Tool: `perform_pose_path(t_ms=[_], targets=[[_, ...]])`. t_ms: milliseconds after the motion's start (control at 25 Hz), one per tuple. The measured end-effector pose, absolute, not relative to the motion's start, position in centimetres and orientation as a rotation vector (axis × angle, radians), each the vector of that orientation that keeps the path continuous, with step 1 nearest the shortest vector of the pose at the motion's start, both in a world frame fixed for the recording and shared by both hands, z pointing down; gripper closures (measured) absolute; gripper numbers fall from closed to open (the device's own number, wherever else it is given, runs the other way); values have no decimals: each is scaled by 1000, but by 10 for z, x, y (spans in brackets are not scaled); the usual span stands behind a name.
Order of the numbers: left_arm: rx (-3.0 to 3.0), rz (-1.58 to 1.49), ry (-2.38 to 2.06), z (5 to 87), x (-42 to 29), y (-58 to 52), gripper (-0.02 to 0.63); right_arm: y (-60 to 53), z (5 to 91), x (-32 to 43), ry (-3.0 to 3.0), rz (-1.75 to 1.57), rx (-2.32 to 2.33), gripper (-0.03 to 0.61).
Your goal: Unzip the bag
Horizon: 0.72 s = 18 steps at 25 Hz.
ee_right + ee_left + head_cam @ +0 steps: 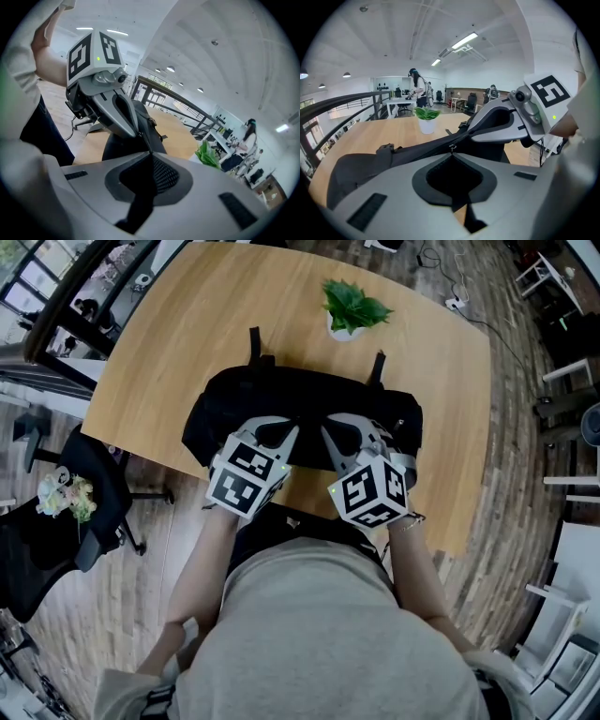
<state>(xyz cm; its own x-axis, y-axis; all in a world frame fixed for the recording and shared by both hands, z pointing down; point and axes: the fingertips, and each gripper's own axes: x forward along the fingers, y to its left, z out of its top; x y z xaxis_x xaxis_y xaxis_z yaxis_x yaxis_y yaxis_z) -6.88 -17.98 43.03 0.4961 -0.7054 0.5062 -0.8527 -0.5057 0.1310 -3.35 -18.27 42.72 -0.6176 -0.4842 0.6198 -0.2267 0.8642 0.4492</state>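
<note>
A black bag [234, 404] lies across the near half of the wooden table [159, 352]. Both grippers rest on its near top edge, with their tips almost meeting at the middle. My left gripper [292, 431] is shut; in the left gripper view its tips [453, 153] meet right at the small metal zipper pull [452, 147]. My right gripper [326, 431] is shut on a fold of the bag's black fabric next to it, and a dark strip runs between its jaws [150, 153]. Each gripper shows in the other's view: the right gripper [469, 136] and the left gripper [139, 135].
A small potted plant [352, 307] stands behind the bag near the table's far edge. A black office chair [94, 488] stands at the left of the table. The person's body fills the near side below the table edge. Railings and desks lie beyond.
</note>
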Motion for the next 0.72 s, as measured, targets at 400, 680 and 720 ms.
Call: perform_pose_path(t_ms=[400, 680, 720], targets=[[2289, 539, -1440, 429, -116, -162, 595, -185, 426, -33, -2250, -397, 576, 552], [2221, 493, -1529, 425, -146, -155, 594, -189, 423, -35, -2249, -385, 625, 552], [2220, 490, -1532, 424, -148, -155, 594, -190, 423, -35, -2248, -385, 632, 551]])
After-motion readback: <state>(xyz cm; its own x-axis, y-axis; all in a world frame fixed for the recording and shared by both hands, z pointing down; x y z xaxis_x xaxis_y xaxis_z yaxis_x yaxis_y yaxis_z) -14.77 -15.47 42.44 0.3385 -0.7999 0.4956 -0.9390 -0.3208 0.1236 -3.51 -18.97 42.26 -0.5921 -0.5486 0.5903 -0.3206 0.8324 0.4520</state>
